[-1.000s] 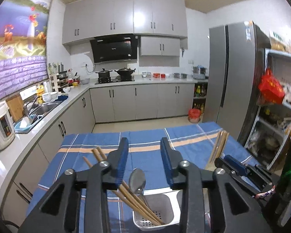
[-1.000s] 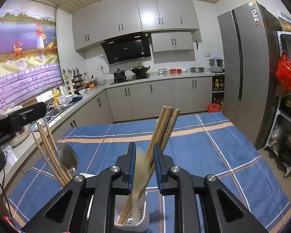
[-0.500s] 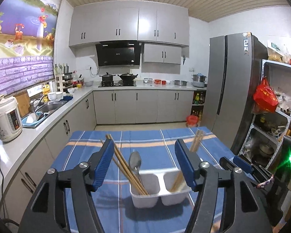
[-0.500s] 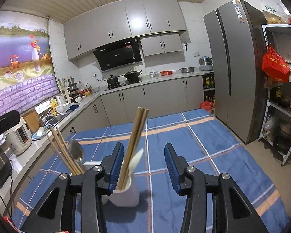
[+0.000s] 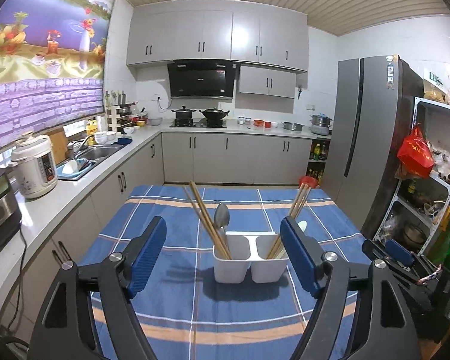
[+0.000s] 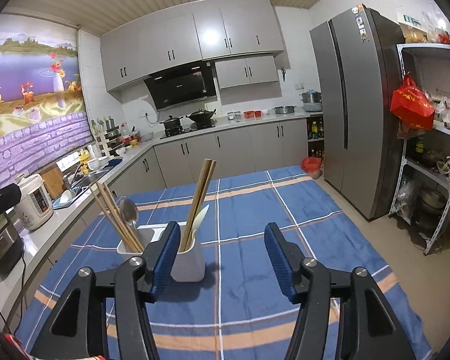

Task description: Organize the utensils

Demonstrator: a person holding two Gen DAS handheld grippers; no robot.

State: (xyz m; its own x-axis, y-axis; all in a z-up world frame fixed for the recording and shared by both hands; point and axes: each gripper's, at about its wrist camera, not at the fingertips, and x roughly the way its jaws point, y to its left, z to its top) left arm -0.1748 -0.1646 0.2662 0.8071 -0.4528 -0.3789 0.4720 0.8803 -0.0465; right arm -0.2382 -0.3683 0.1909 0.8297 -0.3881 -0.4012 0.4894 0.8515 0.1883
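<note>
A white two-compartment utensil holder stands on the blue checked tablecloth. Its left compartment holds wooden chopsticks and a metal spoon. Its right compartment holds more chopsticks and a pale spoon. My left gripper is open and empty, pulled back in front of the holder. My right gripper is open and empty; the holder sits just beyond its left finger, with chopsticks, the pale spoon and the metal spoon upright in it.
A kitchen counter with a rice cooker and sink runs along the left. A grey fridge and a shelf rack stand to the right. The right gripper's body shows at the table's right edge.
My right gripper opened and let go of the chopsticks in the holder's right compartment. Both grippers opened wide and drew back from the holder.
</note>
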